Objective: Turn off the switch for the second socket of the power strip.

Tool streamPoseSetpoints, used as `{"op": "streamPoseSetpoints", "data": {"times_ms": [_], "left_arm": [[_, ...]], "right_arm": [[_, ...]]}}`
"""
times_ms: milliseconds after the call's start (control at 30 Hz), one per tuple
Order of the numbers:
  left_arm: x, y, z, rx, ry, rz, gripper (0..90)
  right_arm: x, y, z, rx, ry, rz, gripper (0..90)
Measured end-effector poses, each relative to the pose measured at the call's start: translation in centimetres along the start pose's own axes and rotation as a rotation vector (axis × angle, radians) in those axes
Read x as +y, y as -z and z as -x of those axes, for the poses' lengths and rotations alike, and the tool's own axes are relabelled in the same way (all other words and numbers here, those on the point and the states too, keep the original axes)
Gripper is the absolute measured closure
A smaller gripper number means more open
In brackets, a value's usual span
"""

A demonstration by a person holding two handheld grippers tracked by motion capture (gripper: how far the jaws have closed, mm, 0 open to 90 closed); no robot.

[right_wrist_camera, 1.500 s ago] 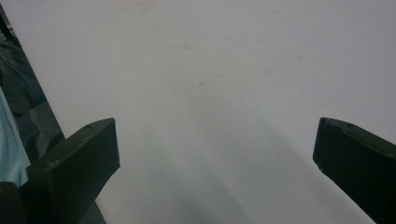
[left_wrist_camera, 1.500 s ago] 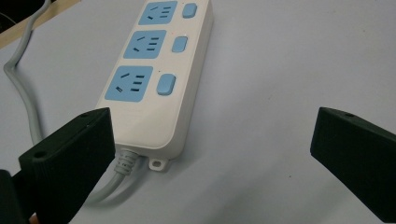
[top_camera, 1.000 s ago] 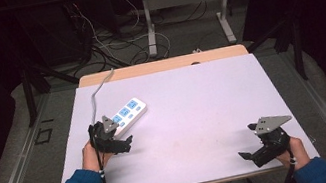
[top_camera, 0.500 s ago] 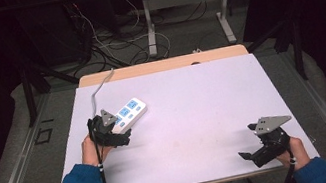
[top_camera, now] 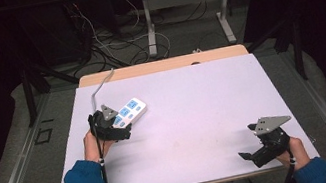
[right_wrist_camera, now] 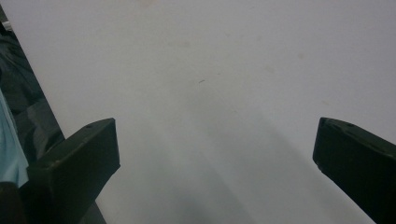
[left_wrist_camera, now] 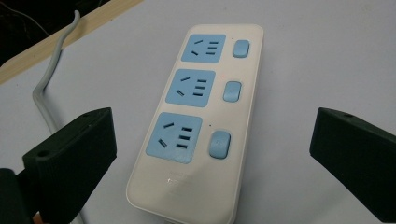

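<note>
1. Setting: a pale lilac worktop (top_camera: 196, 116) stands in a dark room, with loose cables and desk legs on the floor beyond its far edge.
2. Task item: a white plastic power strip with three blue sockets and three blue switches (left_wrist_camera: 201, 116) lies flat on the worktop's left half, near the far edge. Its grey cord (left_wrist_camera: 44, 88) runs off that edge.
3. Left claw (left_wrist_camera: 210, 154): wide open, holding nothing. Its jaws stand either side of the strip's near end; contact cannot be confirmed from this angle.
4. Key relation: the strip lies straight ahead of the left claw, its long axis running away from the claw and across the jaw gap, cord end farthest.
5. Right claw (right_wrist_camera: 215, 154): wide open, empty, over bare worktop at the near right corner, well apart from the strip.
6. Judgement: the left claw is by far the nearer and looks set to close across the strip's width.
</note>
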State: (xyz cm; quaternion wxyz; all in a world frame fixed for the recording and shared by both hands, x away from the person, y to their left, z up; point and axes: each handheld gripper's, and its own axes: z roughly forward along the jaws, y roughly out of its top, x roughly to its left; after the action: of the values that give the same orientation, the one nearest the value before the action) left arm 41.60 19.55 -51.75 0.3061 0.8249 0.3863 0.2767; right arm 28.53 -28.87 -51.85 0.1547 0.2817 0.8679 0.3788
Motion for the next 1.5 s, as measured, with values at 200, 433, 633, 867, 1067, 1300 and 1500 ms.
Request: {"op": "streamPoseSetpoints", "data": {"times_ms": [200, 433, 633, 867, 1067, 1300, 1500], "left_arm": [[0.1, -0.2, -0.2, -0.008, 0.023, 0.013, 3.4], [0.4, -0.4, -0.5, -0.008, 0.052, 0.031, 16.6], [0.4, -0.6, -0.6, -0.018, 0.052, 0.042, 37.2], [0.7, -1.1, -0.9, -0.024, 0.064, 0.064, 56.0], [0.7, -1.7, -0.8, -0.011, 0.084, 0.066, 67.5], [0.8, -2.6, -0.6, -0.026, 0.087, 0.063, 81.4], [0.9, -3.2, -0.4, -0.038, 0.075, 0.060, 89.6]], "right_arm": [[0.0, -0.1, 0.0, -0.001, 0.012, 0.001, 0.0], [0.0, -0.1, 0.0, -0.001, 0.009, 0.000, 0.0], [0.0, -0.1, 0.0, -0.005, 0.007, 0.000, 0.0], [0.0, -0.2, -0.1, -0.004, 0.007, -0.003, 0.0], [-0.1, -0.2, -0.1, -0.006, -0.008, -0.003, 0.0], [0.0, -0.3, 0.0, 0.001, 0.014, -0.005, 0.0], [0.0, -0.3, 0.0, -0.003, 0.002, -0.001, 0.0]]}}
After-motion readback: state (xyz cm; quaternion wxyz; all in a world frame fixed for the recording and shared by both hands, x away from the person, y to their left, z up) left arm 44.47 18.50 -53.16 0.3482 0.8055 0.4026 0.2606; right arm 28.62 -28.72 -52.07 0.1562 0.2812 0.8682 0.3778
